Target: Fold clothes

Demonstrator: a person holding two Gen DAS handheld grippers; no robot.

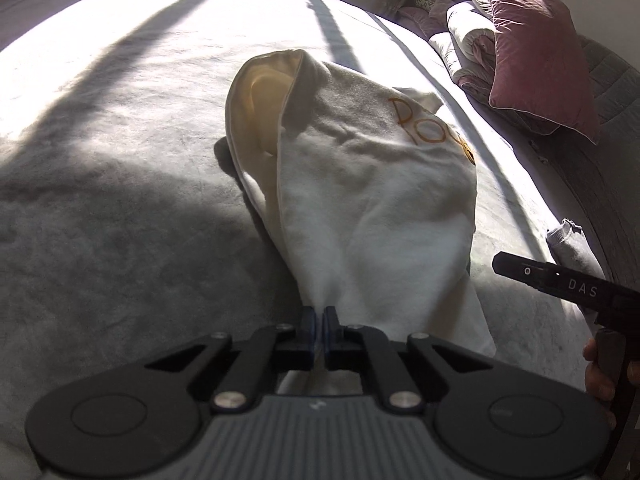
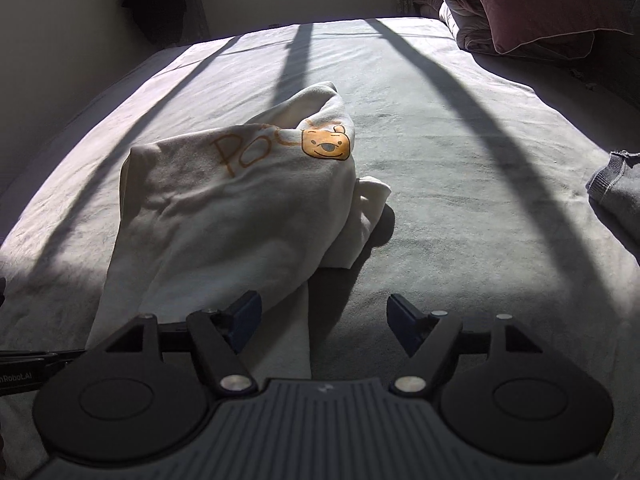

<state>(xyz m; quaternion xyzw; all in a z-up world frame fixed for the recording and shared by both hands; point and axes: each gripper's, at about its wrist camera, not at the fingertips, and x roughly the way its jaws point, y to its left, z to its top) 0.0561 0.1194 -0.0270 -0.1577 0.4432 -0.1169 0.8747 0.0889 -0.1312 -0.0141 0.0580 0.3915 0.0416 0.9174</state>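
Observation:
A cream garment (image 1: pixel 360 184) with orange lettering and a yellow bear face lies bunched on the grey bed (image 1: pixel 120 240). My left gripper (image 1: pixel 319 320) is shut on its near edge, and the cloth rises from the pinch toward the heap. In the right wrist view the same garment (image 2: pixel 224 208) sits left of centre, its bear print turned up. My right gripper (image 2: pixel 324 320) stands open just above the bed at the garment's near right edge; its left pad is beside the cloth and nothing is between the jaws. Part of the right gripper's black body shows at the right of the left wrist view.
A pink pillow (image 1: pixel 536 56) and a folded quilt (image 1: pixel 464 44) lie at the bed's far right. A grey garment (image 2: pixel 620 196) lies at the right edge of the bed. Sunlight and long shadow bars cross the bed sheet (image 2: pixel 440 160). A wall and window stand beyond the bed.

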